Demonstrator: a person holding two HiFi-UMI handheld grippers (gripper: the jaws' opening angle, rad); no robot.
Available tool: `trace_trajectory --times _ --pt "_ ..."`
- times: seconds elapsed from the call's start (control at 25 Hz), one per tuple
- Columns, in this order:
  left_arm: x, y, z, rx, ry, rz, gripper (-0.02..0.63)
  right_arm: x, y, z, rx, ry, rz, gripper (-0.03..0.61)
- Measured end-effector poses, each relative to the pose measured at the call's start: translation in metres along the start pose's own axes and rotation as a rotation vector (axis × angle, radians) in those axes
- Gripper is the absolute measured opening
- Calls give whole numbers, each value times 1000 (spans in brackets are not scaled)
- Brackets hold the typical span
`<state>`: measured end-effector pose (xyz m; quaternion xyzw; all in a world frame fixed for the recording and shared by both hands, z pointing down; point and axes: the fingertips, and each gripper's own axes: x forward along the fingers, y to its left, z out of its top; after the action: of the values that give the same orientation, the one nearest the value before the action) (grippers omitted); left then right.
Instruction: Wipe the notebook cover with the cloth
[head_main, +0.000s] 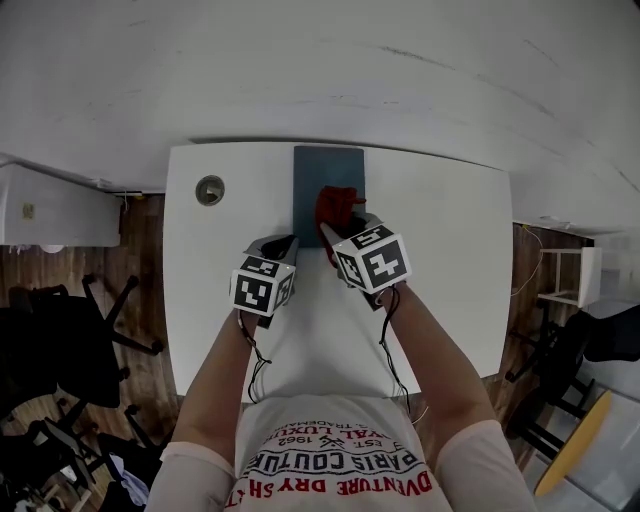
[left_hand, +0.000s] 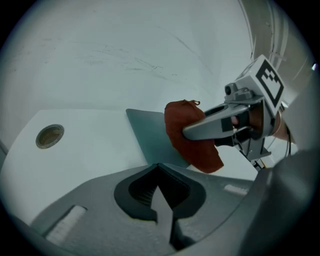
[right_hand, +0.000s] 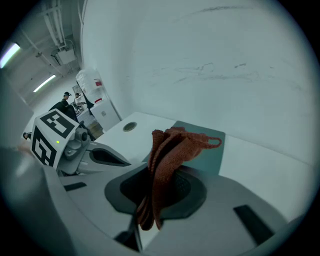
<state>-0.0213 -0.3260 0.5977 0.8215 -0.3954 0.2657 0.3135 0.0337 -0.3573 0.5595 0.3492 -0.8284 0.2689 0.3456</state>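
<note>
A dark grey-blue notebook lies on the white table at its far middle edge. A red cloth hangs bunched over the notebook's near part, pinched in my right gripper. In the right gripper view the cloth stands up between the shut jaws, with the notebook behind it. My left gripper hovers just left of the notebook's near corner, jaws closed with nothing between them. The left gripper view shows the notebook, the cloth and the right gripper holding it.
A round cable grommet is set in the table at the far left, also visible as the grommet. Black office chairs stand left of the table, a white cabinet beyond them, more furniture at the right.
</note>
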Motion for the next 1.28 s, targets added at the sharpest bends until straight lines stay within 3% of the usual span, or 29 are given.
trace_trajectory --times 0.16,0.28,1.28 --pt "1 0 0 -9 6 -8 9 17 33 -3 -13 29 55 74" --pt "-1 2 0 -6 8 -12 9 28 43 -6 -46 62 48 74" --pt "1 2 -1 12 19 -20 9 39 21 -17 -4 59 50 81"
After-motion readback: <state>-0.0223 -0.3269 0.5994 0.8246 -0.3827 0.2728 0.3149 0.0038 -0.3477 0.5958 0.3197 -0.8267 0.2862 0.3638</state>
